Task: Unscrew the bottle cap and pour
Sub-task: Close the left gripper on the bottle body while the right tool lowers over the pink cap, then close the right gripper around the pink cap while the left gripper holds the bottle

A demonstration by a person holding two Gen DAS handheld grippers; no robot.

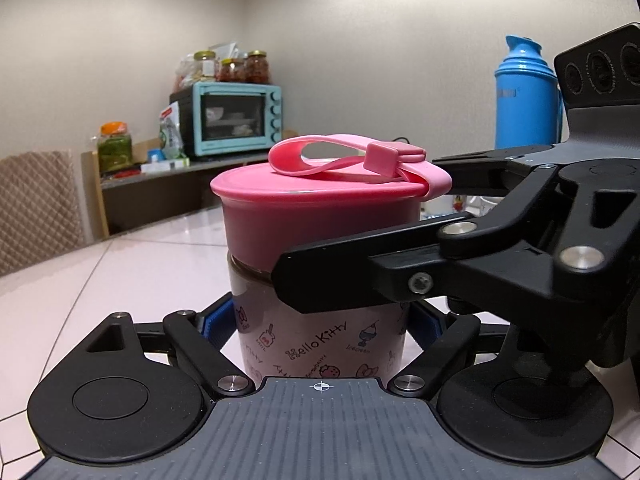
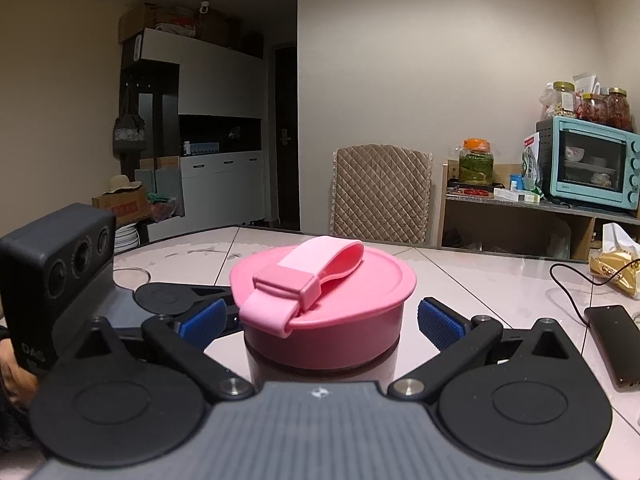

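Left wrist view first: my left gripper (image 1: 320,324) is closed on the bottle (image 1: 320,344), blue pads (image 1: 216,322) pressed to its printed body on both sides, low down, below the cap. Bottle stands upright on the table (image 1: 120,272), pale pink body with cartoon print. Pink cap (image 1: 316,216) sits on top, strap loop (image 1: 320,156) lying across the lid.

My right gripper (image 1: 460,216) comes in from the right at cap height in this view, one black finger (image 1: 340,280) crossing in front of the bottle just under the cap's lower edge. Second finger runs behind, far side of the cap.

Right wrist view: right gripper (image 2: 326,320) is spread around the cap (image 2: 324,312), blue pads (image 2: 440,322) standing off either side with visible gaps, not touching. So right is open, straddling the cap. Strap loop (image 2: 312,272) points toward my camera. Left gripper body (image 2: 56,280) shows near left, its finger (image 2: 200,316) reaching toward the bottle.

Outward: phone (image 2: 612,344) with a cable on the table at right, a wrapped packet (image 2: 616,268) farther right. Teal toaster oven (image 2: 588,164) on a shelf at far right, jars on top. Quilted chair back (image 2: 382,192) beyond the table. Blue thermos (image 1: 524,100) at right in the left wrist view.
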